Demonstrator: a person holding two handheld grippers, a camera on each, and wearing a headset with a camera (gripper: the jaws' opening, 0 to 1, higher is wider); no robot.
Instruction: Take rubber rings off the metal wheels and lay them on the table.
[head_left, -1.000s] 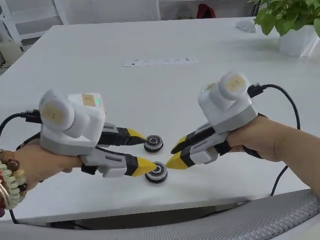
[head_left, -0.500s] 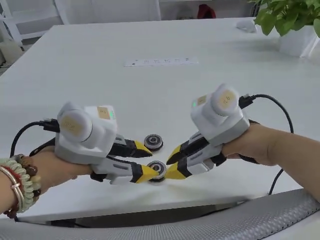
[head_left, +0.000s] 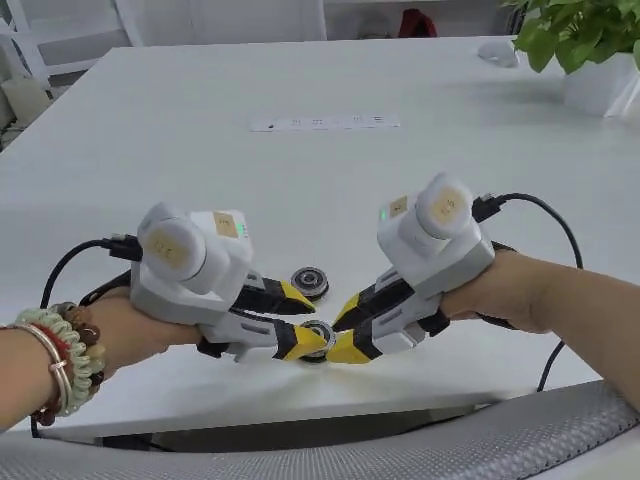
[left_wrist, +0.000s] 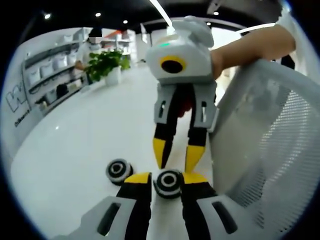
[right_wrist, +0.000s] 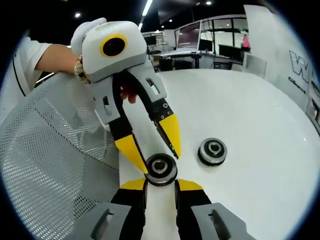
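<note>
Near metal wheel (head_left: 318, 336) lies on the tabletop (head_left: 300, 180) close to its near edge, its dark rubber ring (right_wrist: 173, 170) not yet off. My left hand-held gripper (head_left: 302, 318) straddles the wheel at a narrow setting; I cannot tell whether it pinches. My right hand-held gripper (head_left: 345, 325) is narrowly parted, holding nothing, its tips at the wheel. Second metal wheel (head_left: 310, 282) lies just beyond. Likely faults: an unclamped wheel skidding off the edge, or a stretched ring snapping back. The white pot (head_left: 598, 75) holds a leafy plant (head_left: 575, 30).
</note>
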